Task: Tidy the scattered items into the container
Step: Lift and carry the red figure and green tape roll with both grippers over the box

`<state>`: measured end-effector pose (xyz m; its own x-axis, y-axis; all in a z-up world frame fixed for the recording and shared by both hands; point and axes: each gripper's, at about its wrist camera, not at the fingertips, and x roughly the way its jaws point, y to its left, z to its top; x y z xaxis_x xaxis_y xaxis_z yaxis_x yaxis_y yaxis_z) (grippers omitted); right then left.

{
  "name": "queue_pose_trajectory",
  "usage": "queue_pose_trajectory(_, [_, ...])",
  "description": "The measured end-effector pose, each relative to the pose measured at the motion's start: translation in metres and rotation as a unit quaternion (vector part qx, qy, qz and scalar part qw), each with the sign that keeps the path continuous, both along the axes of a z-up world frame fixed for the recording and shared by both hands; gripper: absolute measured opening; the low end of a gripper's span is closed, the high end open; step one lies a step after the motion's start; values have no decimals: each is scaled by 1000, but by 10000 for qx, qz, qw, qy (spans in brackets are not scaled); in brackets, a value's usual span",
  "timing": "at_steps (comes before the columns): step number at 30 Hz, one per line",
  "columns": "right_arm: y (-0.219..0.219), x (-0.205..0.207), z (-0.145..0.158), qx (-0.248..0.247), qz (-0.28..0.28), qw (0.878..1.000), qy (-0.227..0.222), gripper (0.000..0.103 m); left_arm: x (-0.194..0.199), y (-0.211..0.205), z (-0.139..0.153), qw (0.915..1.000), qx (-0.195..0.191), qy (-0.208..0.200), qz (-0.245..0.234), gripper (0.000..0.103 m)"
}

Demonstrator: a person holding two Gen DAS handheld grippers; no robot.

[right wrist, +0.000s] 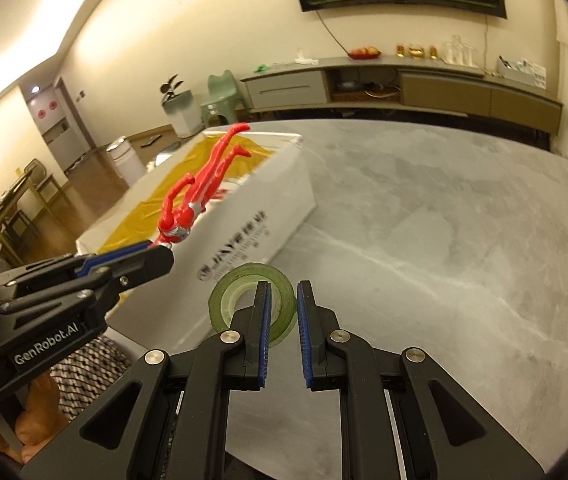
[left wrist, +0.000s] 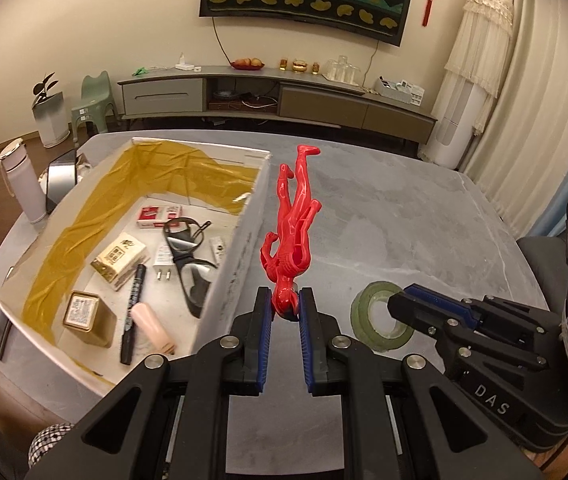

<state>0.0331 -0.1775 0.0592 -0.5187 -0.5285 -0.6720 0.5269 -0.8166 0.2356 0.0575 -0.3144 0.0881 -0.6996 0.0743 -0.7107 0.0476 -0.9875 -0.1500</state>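
The left gripper (left wrist: 286, 306) is closed on the head of a red toy figure (left wrist: 294, 224), whose legs point away from the camera, and holds it in the air beside the right wall of the white box (left wrist: 232, 264). Inside the box lie glasses (left wrist: 188, 256), a black marker (left wrist: 134, 304), a gold tin (left wrist: 86, 316) and other small things. The right gripper (right wrist: 284, 304) has one finger (right wrist: 262, 312) inside the hole of a green tape roll (right wrist: 252, 300) on the grey table (right wrist: 444, 260), and the ring wall sits between its narrowly parted jaws; I cannot tell if they press it

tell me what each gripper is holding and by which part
The left gripper holds the red figure by its head. The right gripper holds nothing; its fingers straddle the rim of the green tape roll.
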Motion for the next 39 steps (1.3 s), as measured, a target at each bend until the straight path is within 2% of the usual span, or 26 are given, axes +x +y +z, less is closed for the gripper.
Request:
queue_pose_trajectory(15, [-61,9,37,63,580,9976,384,14,27,-64,20,9977,196,254,590,14])
queue_pose_trajectory(21, [-87,5,47,135,755,9958,503,14,28,-93,18,9954,391,212,844,14])
queue_pose_trajectory(32, [-135,-13,45,365,1057,9923,530,14,15,-129,8,9899,741,76,1202,14])
queue_pose_trajectory(39, [-165,-30,29,598,1217,9901,370,14,-6,-139,-11,9878,759,-306,1328,14])
